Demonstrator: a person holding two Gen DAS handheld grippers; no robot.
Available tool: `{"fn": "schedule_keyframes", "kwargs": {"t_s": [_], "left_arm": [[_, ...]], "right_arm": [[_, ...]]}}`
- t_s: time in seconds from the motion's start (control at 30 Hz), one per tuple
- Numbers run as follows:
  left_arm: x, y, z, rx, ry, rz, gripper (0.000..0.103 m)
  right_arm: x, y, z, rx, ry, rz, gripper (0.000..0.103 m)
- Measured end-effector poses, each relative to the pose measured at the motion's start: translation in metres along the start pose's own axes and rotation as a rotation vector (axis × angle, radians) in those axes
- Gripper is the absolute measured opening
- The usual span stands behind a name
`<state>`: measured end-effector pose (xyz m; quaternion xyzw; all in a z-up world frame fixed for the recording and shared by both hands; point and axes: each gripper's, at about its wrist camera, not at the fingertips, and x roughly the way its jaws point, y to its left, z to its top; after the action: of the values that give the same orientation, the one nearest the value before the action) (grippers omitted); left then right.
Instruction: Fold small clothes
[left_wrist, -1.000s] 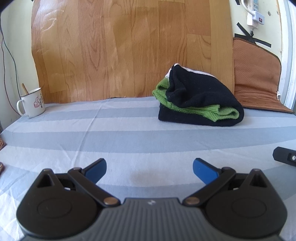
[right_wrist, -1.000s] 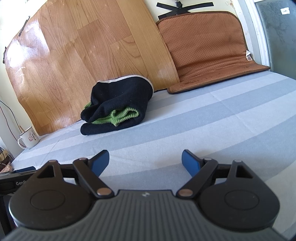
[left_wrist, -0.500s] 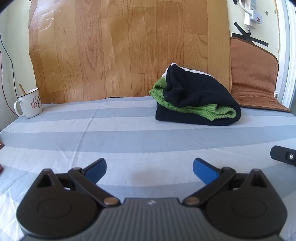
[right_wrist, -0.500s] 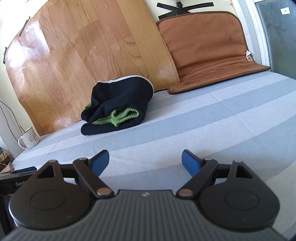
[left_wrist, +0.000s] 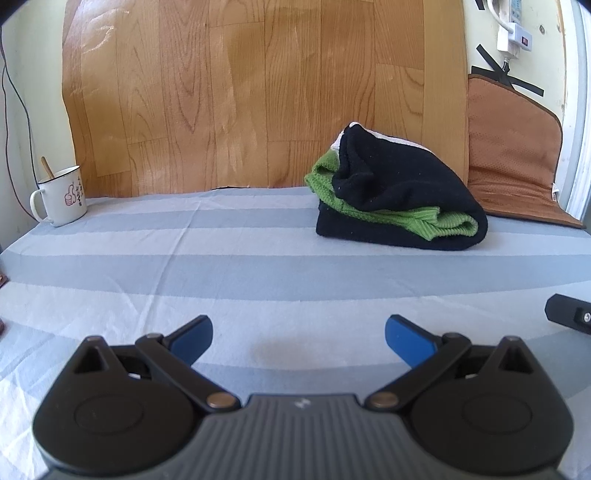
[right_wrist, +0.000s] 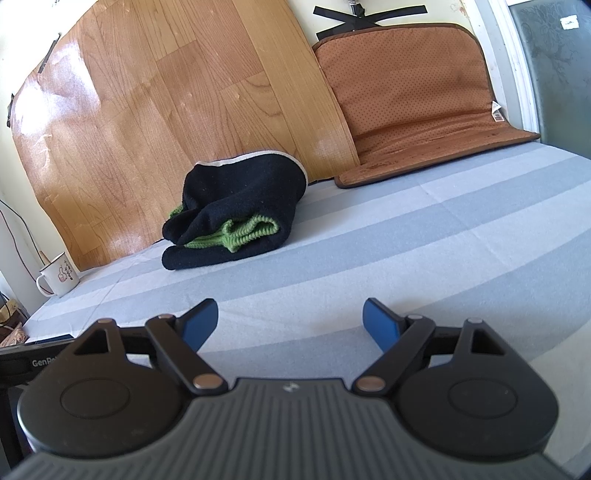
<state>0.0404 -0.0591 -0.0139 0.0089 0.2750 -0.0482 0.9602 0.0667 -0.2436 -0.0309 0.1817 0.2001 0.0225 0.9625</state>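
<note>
A folded bundle of black garment (left_wrist: 402, 192) (right_wrist: 240, 206) with a green knit piece (left_wrist: 436, 221) (right_wrist: 243, 232) tucked inside lies at the far side of the striped grey-blue cloth surface (left_wrist: 221, 266) (right_wrist: 406, 251), against a wood-pattern board. My left gripper (left_wrist: 298, 338) hovers low over the cloth well short of the bundle, its blue-padded jaws wide open with nothing between them. My right gripper (right_wrist: 291, 321) is also open and empty, far in front of the bundle. A black part of the right gripper (left_wrist: 569, 314) shows at the left wrist view's right edge.
A white enamel mug (left_wrist: 61, 195) (right_wrist: 59, 275) with a stick in it stands at the far left of the surface. A brown perforated mat (left_wrist: 513, 173) (right_wrist: 413, 96) leans against the wall at the far right. The wood-pattern board (left_wrist: 258, 92) backs the surface.
The left wrist view has shifted slightly, the bundle and mug sitting a little further left and lower than a second ago. Both grippers stay open; the bundle has not moved.
</note>
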Motion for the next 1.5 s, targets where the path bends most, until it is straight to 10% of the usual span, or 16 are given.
{"fn": "schedule_keyframes", "kwargs": {"t_s": [1.5], "left_arm": [[-0.005, -0.011, -0.002, 0.076, -0.043, 0.021, 0.103]], "right_arm": [[-0.002, 0.003, -0.003, -0.007, -0.021, 0.018, 0.088]]}}
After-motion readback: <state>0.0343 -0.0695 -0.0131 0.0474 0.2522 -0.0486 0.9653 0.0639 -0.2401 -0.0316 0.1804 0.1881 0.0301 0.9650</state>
